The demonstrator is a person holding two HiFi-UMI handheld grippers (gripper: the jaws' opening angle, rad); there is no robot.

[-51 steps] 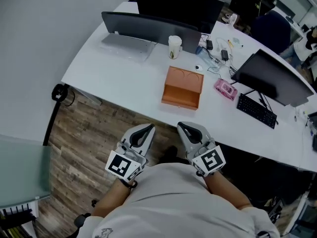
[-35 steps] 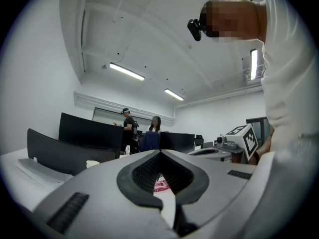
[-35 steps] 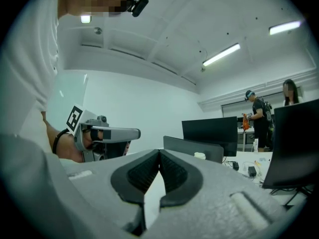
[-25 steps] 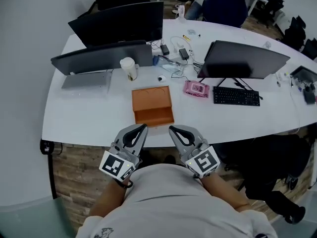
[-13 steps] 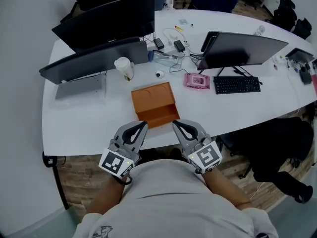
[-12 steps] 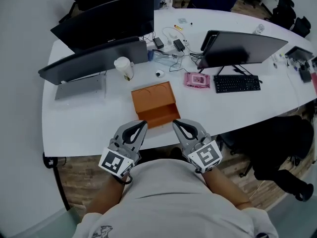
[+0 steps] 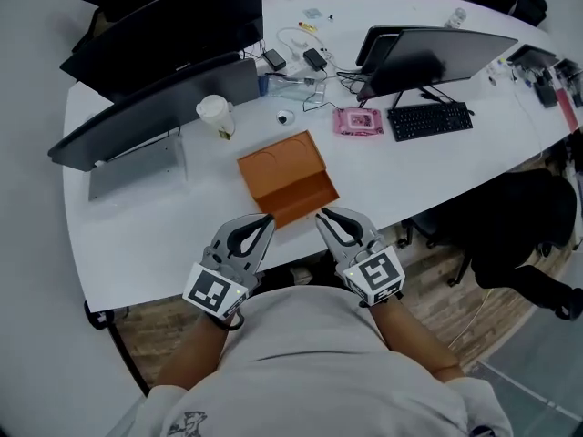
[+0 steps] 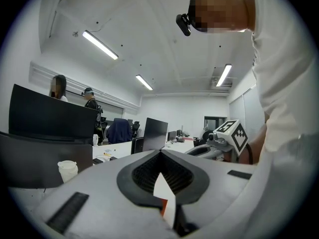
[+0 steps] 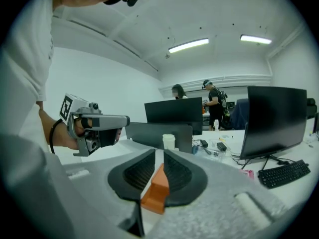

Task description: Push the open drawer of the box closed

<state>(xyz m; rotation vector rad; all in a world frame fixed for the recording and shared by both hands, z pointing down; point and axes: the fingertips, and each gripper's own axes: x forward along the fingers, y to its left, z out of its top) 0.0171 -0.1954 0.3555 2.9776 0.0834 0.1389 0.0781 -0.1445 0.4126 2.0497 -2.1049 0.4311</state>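
Box point(image 7: 278, 165): orange, mid-frame on the bench point(image 7: 164, 230), open drawer point(image 7: 308, 198) facing the person.
Right tool point(image 7: 321, 214): drawer front straight ahead, near the tips; jaws just opened narrowly, empty.
Left tool point(image 7: 268, 218): alongside, closed, empty.

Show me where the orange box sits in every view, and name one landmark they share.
Head view: the orange box sits at the picture's centre.
Left gripper view: only a thin orange sliver shows, low centre.
Right gripper view: an orange corner shows, low centre.
Shared landmark: the white paper cup, beyond the box in all three.
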